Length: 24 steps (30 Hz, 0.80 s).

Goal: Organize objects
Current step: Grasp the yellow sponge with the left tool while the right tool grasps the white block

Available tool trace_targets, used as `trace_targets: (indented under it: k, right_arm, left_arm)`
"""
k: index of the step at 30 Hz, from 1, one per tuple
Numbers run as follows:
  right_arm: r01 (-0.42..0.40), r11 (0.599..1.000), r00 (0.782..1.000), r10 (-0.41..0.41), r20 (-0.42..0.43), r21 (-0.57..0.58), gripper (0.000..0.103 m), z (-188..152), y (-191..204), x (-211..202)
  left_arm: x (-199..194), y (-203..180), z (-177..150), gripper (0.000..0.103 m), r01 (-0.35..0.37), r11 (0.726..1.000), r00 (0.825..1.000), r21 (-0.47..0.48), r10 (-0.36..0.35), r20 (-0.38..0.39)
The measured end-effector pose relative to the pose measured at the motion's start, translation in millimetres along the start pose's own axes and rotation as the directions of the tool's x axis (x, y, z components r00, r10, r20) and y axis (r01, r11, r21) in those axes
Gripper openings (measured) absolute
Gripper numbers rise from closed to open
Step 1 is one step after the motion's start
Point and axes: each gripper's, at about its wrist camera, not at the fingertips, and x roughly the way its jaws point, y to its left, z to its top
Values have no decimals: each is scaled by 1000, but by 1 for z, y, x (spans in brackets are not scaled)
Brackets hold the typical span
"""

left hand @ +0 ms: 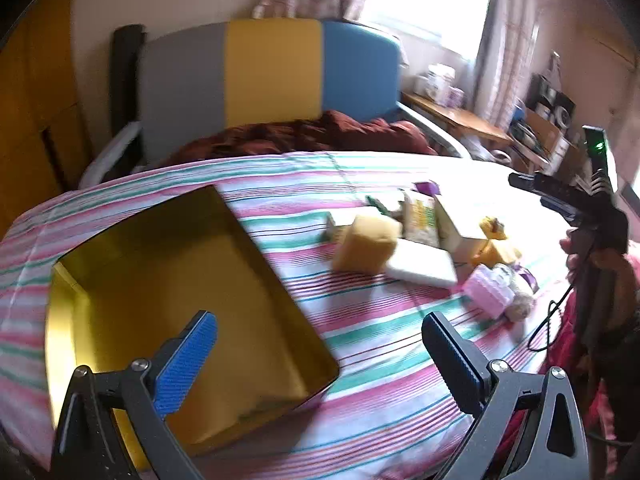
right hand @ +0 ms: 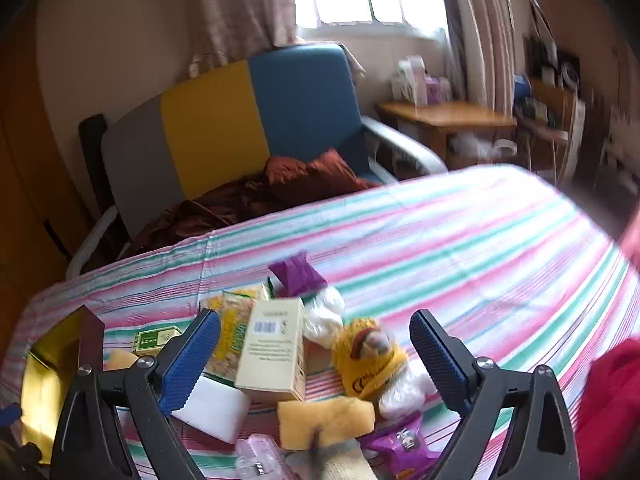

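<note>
left gripper [left hand: 320, 354] jaws wide, empty | right gripper [right hand: 316, 344] jaws wide, empty | risk: crowded pile [right hand: 304, 360] may scatter under a loose grab, missing gold tin [left hand: 192, 300]

barcode on cream box [right hand: 276, 354], print illegible

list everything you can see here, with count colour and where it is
rectangular metal tin: 1, gold inside, empty, on the cloth left of the pile
striped cloth: 1, pink, green and white, covers the surface
yellow sponge block: 1, pile's left edge
flat white block: 1, right of the sponge
cream cardboard box: 1, middle of pile
yellow plush toy: 1, right of box
pink plastic case: 1, pile's near edge
left gripper: fingers open, empty
right gripper: fingers open, above pile
</note>
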Motion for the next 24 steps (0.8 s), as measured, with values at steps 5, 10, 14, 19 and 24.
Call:
trace_targets:
  k: [5,10,14,19,24]
  right_arm:
    - [-66,996,998,66,-10,67,97,2,-10,0]
    - [-107,986,994,110,-21,127,97,2,-20,2]
    - [-119,972,992,125,-17,200,97,4,-34,4]
    - [-135,950,989,147,-21,281,97,3,-49,7]
    - [-145,950,984,167,-59,277,97,2,-47,14]
  left_arm:
    - [33,-26,18,103,33,996,999,80,-31,-29]
    - [73,-44,35,103,36,992,998,125,-29,-61]
    - [106,-48,48,103,6,992,993,128,9,-114]
    - [125,-45,55,103,-1,994,990,105,16,-138]
    - [141,-41,62,97,-14,997,988,73,25,-152]
